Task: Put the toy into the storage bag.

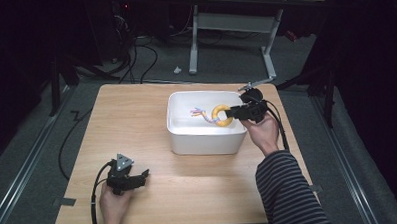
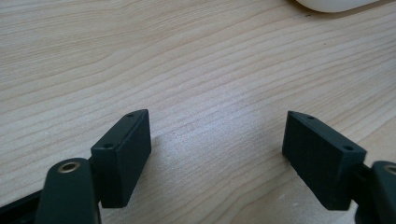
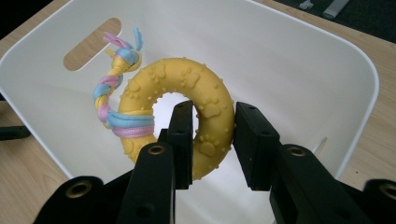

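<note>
Left gripper (image 2: pixel 217 154) jaws spread wide over bare wooden table (image 2: pixel 187 70); white tub (image 2: pixel 334 4) edge at top.

ring (image 3: pixel 187 88): yellow, paw-print pattern | braided rope (image 3: pixel 112 93): pink-blue-yellow | bin (image 3: pixel 289 60): white

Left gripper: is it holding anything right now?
No, the left gripper stands open over bare table, with nothing between its jaws.

A light wooden table (image 1: pixel 137 124) carries a white plastic bin (image 1: pixel 207 136) right of its middle, and the left gripper (image 1: pixel 139 178) rests near its front-left edge.
</note>
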The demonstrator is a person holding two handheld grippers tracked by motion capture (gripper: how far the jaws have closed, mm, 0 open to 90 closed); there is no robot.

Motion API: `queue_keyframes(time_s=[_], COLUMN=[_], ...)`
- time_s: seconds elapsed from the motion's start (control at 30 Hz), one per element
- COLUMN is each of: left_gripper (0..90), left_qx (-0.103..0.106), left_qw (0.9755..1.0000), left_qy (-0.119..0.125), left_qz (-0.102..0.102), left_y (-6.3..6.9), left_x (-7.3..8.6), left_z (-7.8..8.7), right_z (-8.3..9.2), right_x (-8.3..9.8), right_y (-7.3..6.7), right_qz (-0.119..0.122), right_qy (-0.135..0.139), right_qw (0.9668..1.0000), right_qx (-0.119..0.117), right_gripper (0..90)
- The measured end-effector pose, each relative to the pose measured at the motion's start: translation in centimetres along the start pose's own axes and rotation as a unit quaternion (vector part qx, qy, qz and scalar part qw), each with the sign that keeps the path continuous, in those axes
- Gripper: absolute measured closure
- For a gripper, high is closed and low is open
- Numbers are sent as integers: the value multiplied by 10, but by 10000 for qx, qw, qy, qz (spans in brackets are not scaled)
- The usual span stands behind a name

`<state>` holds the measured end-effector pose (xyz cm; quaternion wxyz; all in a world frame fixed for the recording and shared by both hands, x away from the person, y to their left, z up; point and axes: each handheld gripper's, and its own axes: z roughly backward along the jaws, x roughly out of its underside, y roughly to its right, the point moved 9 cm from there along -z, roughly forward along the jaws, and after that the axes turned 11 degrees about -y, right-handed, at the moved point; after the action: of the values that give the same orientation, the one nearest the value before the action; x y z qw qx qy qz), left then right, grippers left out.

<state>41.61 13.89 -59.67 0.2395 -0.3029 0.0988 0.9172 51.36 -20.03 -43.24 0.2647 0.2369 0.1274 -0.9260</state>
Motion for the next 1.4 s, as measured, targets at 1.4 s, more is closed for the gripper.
queue_keyframes(time_s=[1.4], left_gripper=[238], left_qx=[2], left_qw=[10000], left_qy=[11], left_qz=[20], left_y=[-1], left_x=[0], left_z=[0], right_z=[-13], right_x=[16], right_y=[-24], right_qz=[313], right_qy=[-834], right_qw=[9960], right_qx=[-55], right_gripper=[690])
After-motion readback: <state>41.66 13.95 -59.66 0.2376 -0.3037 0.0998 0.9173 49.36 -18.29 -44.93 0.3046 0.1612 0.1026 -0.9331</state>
